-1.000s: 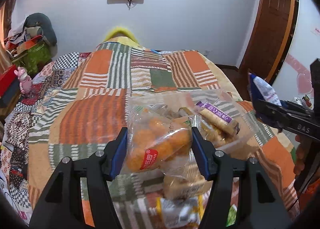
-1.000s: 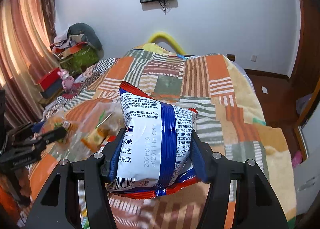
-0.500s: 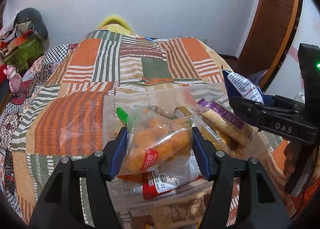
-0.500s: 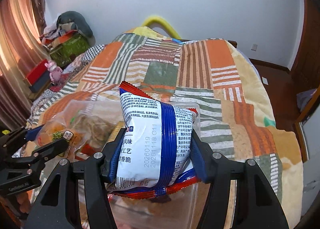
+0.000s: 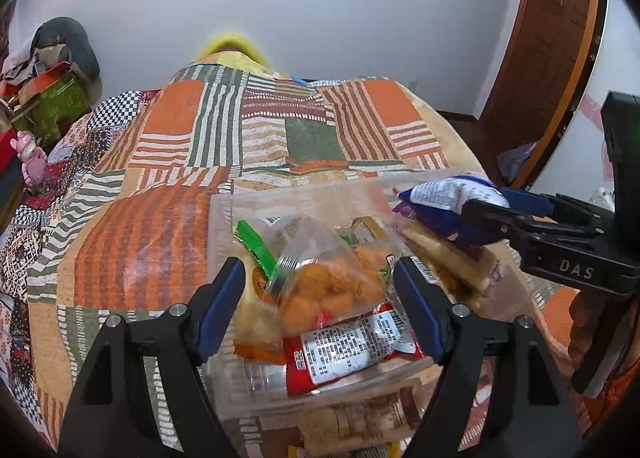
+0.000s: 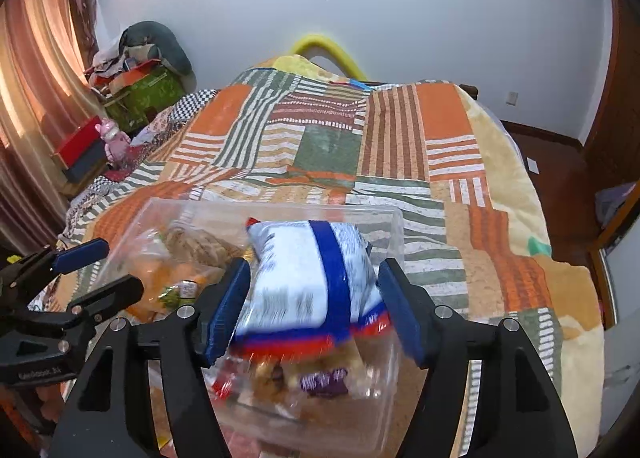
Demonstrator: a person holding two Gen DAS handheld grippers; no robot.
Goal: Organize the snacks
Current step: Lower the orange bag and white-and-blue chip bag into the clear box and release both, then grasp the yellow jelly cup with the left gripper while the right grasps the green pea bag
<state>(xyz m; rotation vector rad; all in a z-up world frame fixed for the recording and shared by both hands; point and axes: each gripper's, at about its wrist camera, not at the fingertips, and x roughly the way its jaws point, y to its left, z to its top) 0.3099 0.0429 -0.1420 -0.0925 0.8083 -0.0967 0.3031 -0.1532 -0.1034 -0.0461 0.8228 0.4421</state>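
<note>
A clear plastic bin (image 5: 218,217) (image 6: 394,234) sits on a patchwork bedspread and holds several snack packs. My left gripper (image 5: 320,290) is open above the bin; a clear bag of orange fried snacks (image 5: 324,290) lies loose between its pads, on top of a red-and-white pack (image 5: 344,354). My right gripper (image 6: 312,300) is open over the bin's right side; a white-and-blue snack bag (image 6: 308,282) (image 5: 444,197) sits blurred between its pads without touching them. The right gripper also shows in the left wrist view (image 5: 516,209).
The bedspread (image 5: 180,177) stretches ahead and to the left of the bin. More snack packs (image 5: 372,422) lie on the bed in front of the bin. Clutter and a pink toy (image 6: 114,137) stand at the left; a wooden door (image 5: 556,37) at the right.
Both grippers moved down over the bin and opened. The orange snack bag and the white-and-blue bag were let go and are dropping into the bin.
</note>
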